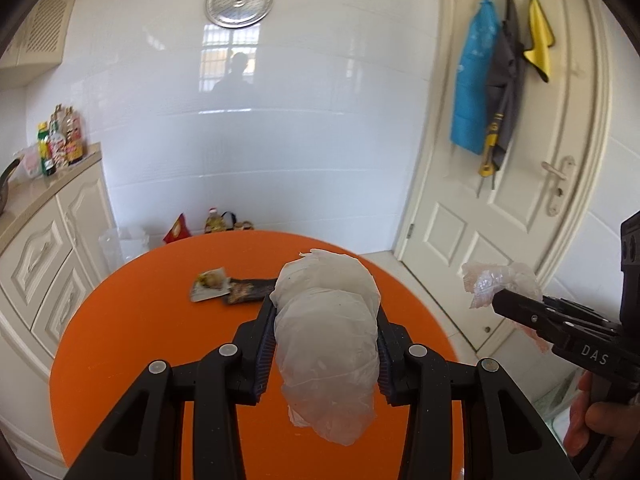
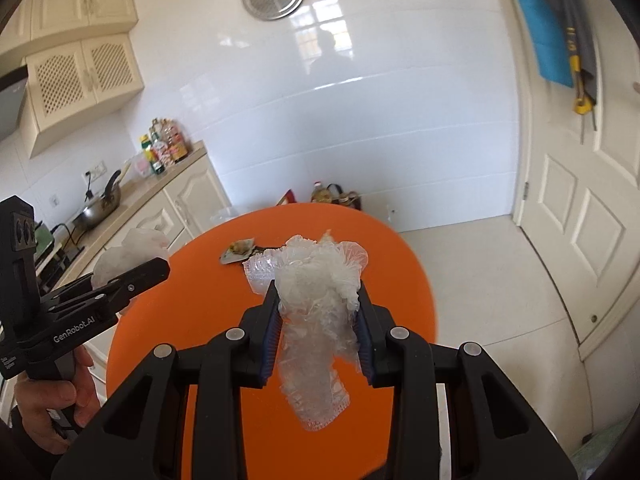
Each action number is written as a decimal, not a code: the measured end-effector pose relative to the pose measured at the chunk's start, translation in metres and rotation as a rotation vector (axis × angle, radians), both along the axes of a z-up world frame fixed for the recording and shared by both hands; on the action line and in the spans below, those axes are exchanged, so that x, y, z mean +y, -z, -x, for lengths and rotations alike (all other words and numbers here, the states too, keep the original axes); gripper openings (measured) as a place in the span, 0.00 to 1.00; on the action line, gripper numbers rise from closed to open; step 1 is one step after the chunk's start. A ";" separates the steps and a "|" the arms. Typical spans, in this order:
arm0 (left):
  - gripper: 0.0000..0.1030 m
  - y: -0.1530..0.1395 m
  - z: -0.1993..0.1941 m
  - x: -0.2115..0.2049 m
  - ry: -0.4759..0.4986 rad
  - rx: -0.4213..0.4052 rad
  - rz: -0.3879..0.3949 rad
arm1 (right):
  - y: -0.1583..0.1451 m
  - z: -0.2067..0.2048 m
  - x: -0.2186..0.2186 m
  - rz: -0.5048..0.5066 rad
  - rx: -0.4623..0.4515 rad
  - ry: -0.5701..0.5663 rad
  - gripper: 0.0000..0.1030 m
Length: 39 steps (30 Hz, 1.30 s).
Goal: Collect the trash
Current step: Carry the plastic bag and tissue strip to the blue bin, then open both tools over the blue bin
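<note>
My left gripper (image 1: 326, 308) is shut on a crumpled white plastic bag (image 1: 326, 340) and holds it above the round orange table (image 1: 132, 320). It also shows in the right wrist view (image 2: 160, 270), with the white bag (image 2: 132, 252) in it. My right gripper (image 2: 318, 296) is shut on a crinkled clear plastic wrapper (image 2: 316, 320) above the table (image 2: 400, 280). It shows at the right in the left wrist view (image 1: 498, 304), with the wrapper (image 1: 496, 280). Two snack wrappers lie on the table, one pale (image 1: 210, 284) and one dark (image 1: 248, 292).
Cream cabinets and a counter (image 1: 36, 200) with bottles (image 1: 60, 144) stand to the left. A pan (image 2: 98, 208) sits on the counter. Bags and a bottle (image 1: 216, 222) stand on the floor behind the table. A door (image 1: 520, 200) with hung cloths is to the right.
</note>
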<state>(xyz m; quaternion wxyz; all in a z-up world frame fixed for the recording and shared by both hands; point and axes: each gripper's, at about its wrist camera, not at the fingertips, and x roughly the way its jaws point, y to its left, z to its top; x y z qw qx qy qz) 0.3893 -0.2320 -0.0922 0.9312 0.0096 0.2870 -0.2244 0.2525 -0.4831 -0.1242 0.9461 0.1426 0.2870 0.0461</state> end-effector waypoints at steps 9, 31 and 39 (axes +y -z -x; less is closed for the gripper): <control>0.37 0.002 0.135 -0.088 0.243 0.000 -0.006 | -0.005 0.081 -0.086 -0.004 -0.021 0.219 0.32; 0.37 0.120 0.077 -0.363 0.812 0.436 -0.218 | 0.171 0.230 -0.289 -0.230 0.367 0.775 0.32; 0.37 0.181 0.048 -0.438 0.852 0.563 -0.313 | 0.229 0.226 -0.319 -0.312 0.471 0.824 0.32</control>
